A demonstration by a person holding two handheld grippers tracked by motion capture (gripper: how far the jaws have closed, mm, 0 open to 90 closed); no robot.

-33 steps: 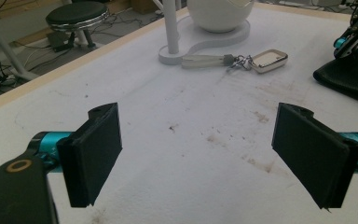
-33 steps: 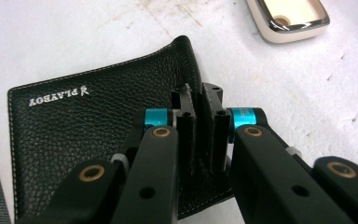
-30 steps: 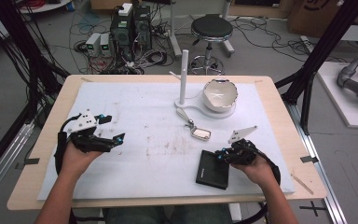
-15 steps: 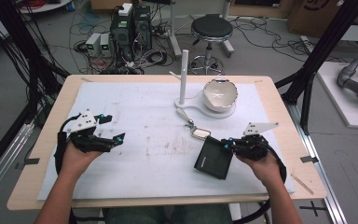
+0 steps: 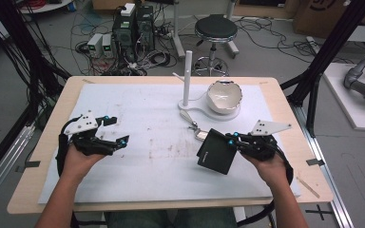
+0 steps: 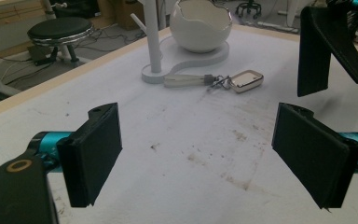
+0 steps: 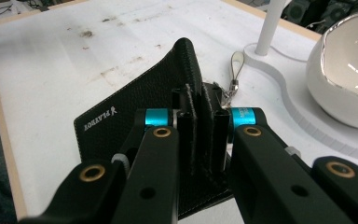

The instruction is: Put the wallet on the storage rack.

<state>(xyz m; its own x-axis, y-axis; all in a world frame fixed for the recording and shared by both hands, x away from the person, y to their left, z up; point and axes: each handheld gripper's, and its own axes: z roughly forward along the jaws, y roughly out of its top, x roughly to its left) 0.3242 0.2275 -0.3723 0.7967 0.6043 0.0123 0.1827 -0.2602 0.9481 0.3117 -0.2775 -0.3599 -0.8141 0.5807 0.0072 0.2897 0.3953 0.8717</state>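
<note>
A black leather wallet (image 5: pixel 215 152) hangs tilted above the white mat, with my right gripper (image 5: pixel 233 140) shut on its right edge. In the right gripper view both jaws pinch the wallet's (image 7: pixel 130 123) folded edge, and pale lettering shows on its cover. In the left gripper view the wallet (image 6: pixel 324 51) is raised at the upper right. My left gripper (image 5: pixel 118 129) rests at the mat's left side, open, with nothing between its pads (image 6: pixel 95 151).
A key fob on a strap (image 5: pixel 198 133) lies just behind the wallet. Behind it stands a white base with an upright post (image 5: pixel 187 76) and a white bowl (image 5: pixel 224 96). The mat (image 5: pixel 147 118) is stained in the middle. A stool (image 5: pixel 215 28) stands beyond the table.
My right gripper has lifted the wallet off the mat and moved it slightly towards the back; the wallet now hangs tilted. The left gripper has stayed still.
</note>
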